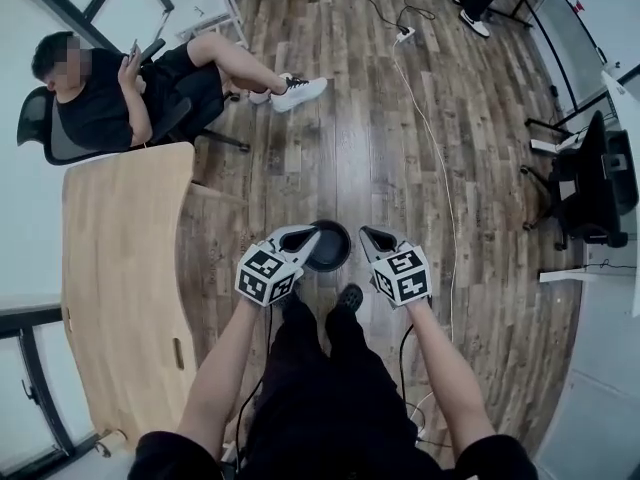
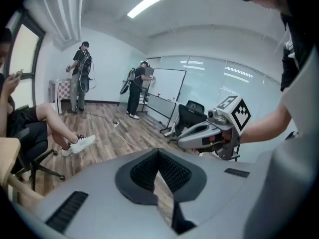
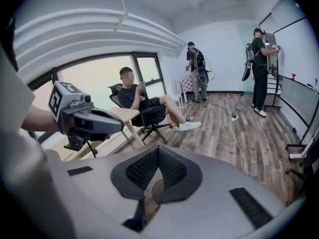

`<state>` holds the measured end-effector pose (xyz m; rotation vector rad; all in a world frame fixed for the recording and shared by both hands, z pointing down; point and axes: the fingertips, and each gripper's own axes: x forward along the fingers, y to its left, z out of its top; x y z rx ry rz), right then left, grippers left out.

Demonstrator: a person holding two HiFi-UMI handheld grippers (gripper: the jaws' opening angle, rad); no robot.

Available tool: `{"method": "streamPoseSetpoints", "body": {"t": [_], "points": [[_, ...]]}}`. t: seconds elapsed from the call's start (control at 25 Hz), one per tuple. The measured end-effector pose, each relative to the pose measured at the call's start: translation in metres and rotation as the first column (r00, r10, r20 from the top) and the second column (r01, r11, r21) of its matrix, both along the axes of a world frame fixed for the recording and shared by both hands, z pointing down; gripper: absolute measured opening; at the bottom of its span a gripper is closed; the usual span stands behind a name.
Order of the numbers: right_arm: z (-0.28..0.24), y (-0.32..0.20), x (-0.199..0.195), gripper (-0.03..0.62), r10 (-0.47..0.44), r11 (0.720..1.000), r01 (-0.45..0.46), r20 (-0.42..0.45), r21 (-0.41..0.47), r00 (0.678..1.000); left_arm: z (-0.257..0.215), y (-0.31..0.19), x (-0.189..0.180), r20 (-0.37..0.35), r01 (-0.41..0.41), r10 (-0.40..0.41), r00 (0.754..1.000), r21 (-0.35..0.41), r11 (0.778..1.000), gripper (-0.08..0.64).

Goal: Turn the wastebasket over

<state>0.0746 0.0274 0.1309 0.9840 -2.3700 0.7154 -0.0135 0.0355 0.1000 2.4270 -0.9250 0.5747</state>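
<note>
Left gripper (image 2: 158, 154) is up in the air, its 2 ribbed black pads (image 2: 142, 172) pressed together with nothing between them. Right gripper (image 3: 158, 152) is the same: jaws closed tip to tip, empty. Both are smooth grey moulded shells, each carrying a marker cube (image 1: 268, 273).

Seen from the head, they hang side by side above the wastebasket (image 1: 335, 250), which sits on the floor between their tips, just ahead of the holder's shoe (image 1: 350, 296). The left gripper's nose hides its left edge. From straight above it's only a dark, round shape with a rim, so I can't tell which end is up.

Around it lies a brown wood-plank floor (image 1: 380, 118), crossed by a thin white cable (image 1: 437, 158). At left is a pale wooden table (image 1: 120, 258) with a rounded edge. Behind it a seated person (image 1: 100, 93) sits in a chair.
</note>
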Motion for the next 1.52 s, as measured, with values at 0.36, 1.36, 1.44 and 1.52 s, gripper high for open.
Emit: {"method": "streamPoseSetpoints", "body": {"t": [0.36,1.36,1.44,1.52], "points": [[-0.103,-0.043,-0.003,0.032,-0.003,0.984,-0.009,0.068,0.176,0.998,-0.103,-0.05,-0.014,-0.086,0.108,-0.096,0.992,0.152,0.982,0.017],[-0.162,-0.029,-0.009,0.032,-0.002,0.96,-0.041,0.154,0.277,0.988,-0.161,-0.043,-0.028,-0.123,0.194,-0.168,0.978,0.251,0.948,0.015],[-0.163,-0.029,-0.009,0.032,-0.006,0.958,-0.037,0.148,0.283,0.989,-0.16,-0.042,-0.028,-0.123,0.194,-0.168,0.978,0.246,0.95,0.016],[-0.165,-0.029,-0.009,0.032,-0.008,0.957,-0.034,0.141,0.29,0.99,-0.159,-0.041,-0.029,-0.124,0.196,-0.17,0.978,0.242,0.95,0.016]]}}
